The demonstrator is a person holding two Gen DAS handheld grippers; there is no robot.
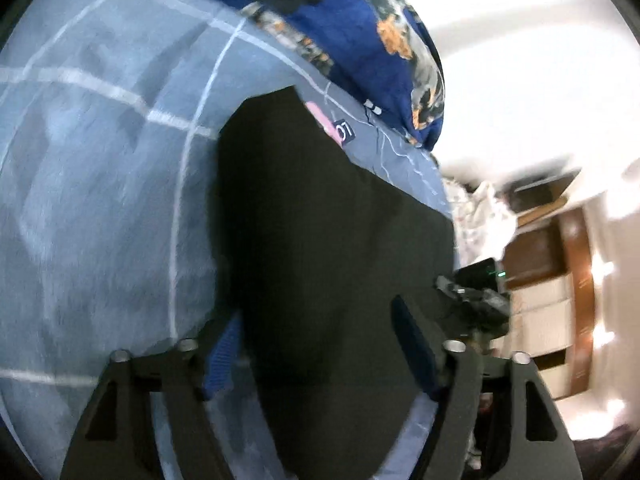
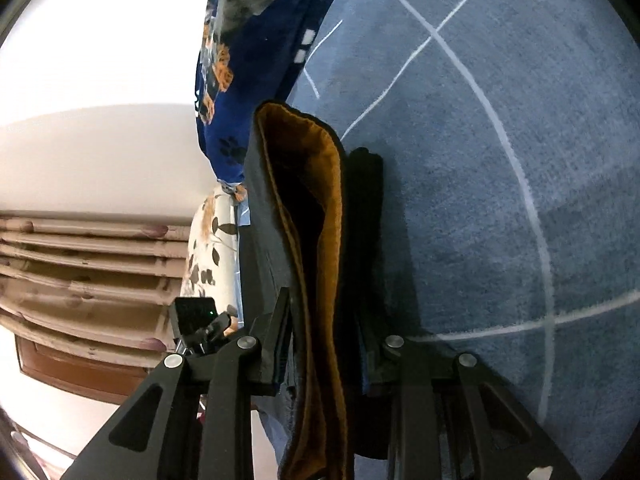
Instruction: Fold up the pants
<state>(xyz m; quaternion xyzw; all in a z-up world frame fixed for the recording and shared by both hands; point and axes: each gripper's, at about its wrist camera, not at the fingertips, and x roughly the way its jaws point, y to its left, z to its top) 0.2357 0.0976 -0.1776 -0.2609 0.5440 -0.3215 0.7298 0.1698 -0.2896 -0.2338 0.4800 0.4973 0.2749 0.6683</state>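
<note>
The pants (image 1: 320, 240) are black with an orange-brown fleece lining (image 2: 316, 260). They lie on a blue-grey bedspread with white lines (image 1: 100, 160). My left gripper (image 1: 320, 344) is open, its blue-padded fingers spread wide just above the flat black fabric. My right gripper (image 2: 324, 328) is shut on the pants, clamping a thick bunched edge that stands up between the fingers with the lining showing. The right gripper's fingertips are mostly hidden by the fabric.
A dark blue blanket with paw prints and orange patches (image 1: 360, 20) is piled at the far edge of the bed (image 2: 260, 40). A floral pillow (image 2: 212, 248) lies beside the pants. Wooden furniture (image 1: 560, 280) stands off the bed's side.
</note>
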